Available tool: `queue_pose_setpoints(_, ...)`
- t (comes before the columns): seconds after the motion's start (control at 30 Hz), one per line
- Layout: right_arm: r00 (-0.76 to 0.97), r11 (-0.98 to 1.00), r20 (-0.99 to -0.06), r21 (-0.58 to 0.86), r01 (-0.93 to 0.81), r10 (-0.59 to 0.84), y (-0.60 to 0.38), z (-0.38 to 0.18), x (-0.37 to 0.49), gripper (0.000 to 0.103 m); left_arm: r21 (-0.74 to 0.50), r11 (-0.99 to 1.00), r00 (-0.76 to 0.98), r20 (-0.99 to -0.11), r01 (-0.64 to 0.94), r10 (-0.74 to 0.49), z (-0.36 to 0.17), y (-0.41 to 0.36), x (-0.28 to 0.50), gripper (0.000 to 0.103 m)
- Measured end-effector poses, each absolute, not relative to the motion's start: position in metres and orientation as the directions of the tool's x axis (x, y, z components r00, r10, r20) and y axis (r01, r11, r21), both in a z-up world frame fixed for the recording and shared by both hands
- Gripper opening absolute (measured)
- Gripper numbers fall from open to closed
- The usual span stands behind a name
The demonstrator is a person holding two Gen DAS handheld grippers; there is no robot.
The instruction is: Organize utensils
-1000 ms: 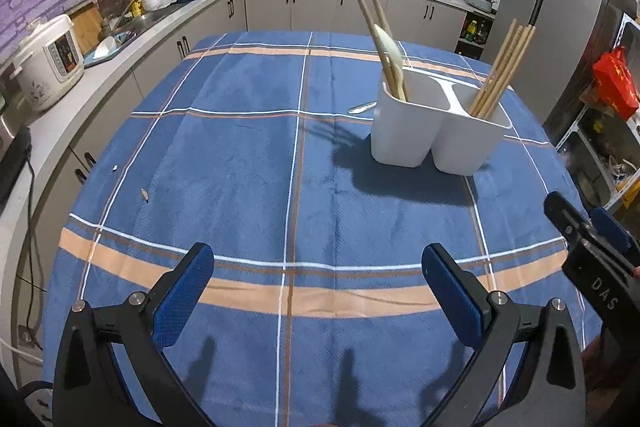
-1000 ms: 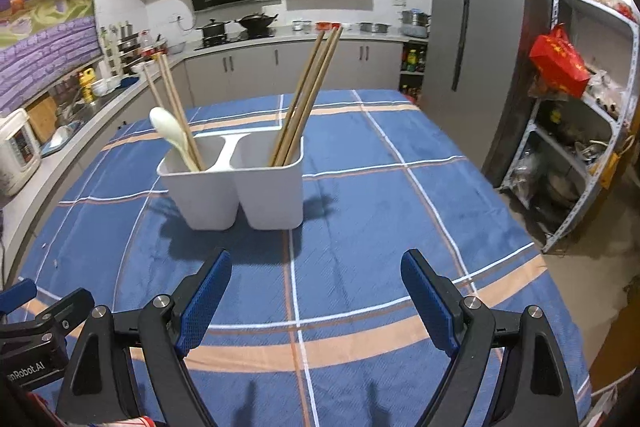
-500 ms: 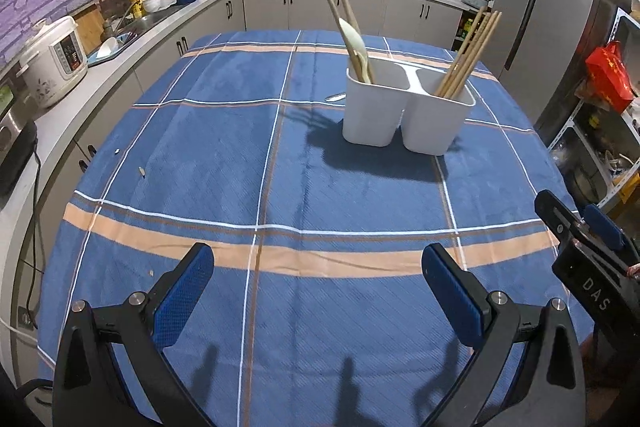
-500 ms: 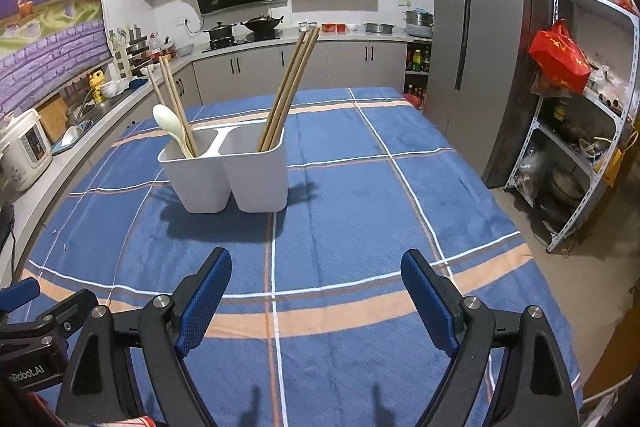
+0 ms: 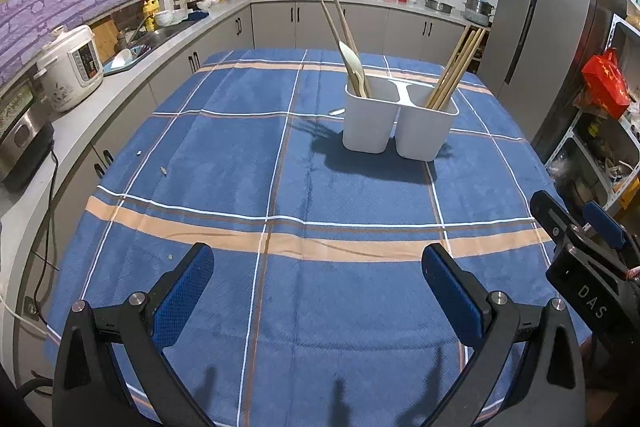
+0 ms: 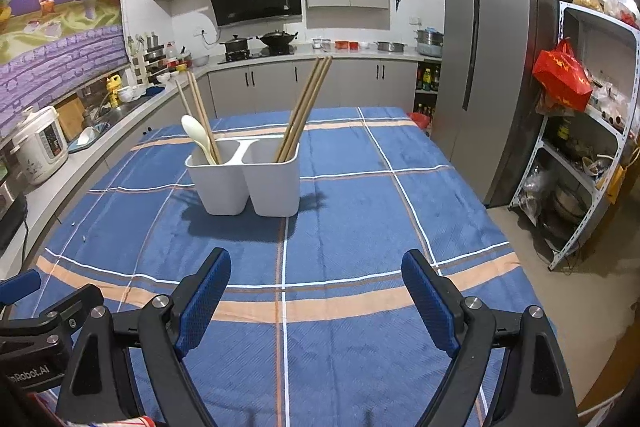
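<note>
A white two-compartment utensil holder (image 5: 396, 125) stands upright on the blue plaid tablecloth (image 5: 280, 195), far from both grippers; it also shows in the right wrist view (image 6: 244, 183). Its left compartment holds a pale spoon (image 5: 352, 67) and two chopsticks (image 6: 196, 107). Its right compartment holds several wooden chopsticks (image 5: 456, 67). A small metal utensil (image 5: 336, 111) lies on the cloth behind the holder's left side. My left gripper (image 5: 318, 285) is open and empty over the near table edge. My right gripper (image 6: 316, 289) is open and empty there too.
A counter on the left carries a rice cooker (image 5: 72, 67) and a sink. A grey fridge (image 6: 492, 67) and a metal shelf (image 6: 580, 167) stand right of the table. The right gripper's body (image 5: 588, 267) shows at the left wrist view's right edge.
Both grippers have drawn back from the holder toward the near table edge and risen, so the holder looks smaller and farther. Both stay open and empty.
</note>
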State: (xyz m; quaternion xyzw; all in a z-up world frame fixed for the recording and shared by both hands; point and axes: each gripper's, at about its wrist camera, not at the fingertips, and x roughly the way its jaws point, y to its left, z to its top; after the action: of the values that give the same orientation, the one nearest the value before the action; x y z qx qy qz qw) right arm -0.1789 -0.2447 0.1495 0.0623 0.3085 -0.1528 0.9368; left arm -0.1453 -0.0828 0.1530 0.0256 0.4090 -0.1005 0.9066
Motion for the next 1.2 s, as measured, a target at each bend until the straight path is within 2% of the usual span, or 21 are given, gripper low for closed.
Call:
queue_pose_setpoints(0.8, 0.811, 0.949, -0.527, 0.026, 0.315, -0.254, -0.23, 0.169, -0.218, 0.092, -0.025, 0.977, 0.693, -0.701, 0.213, -0.169, 0.172, -0.083, -0.183, 0.103)
queue_pose_setpoints(1.2, 0.811, 0.944, -0.517, 0.018, 0.329, -0.273, -0.245, 0.167, -0.219, 0.092, -0.039, 0.971, 0.681, -0.706, 0.237, -0.195, 0.168, -0.102, -0.174, 0.103)
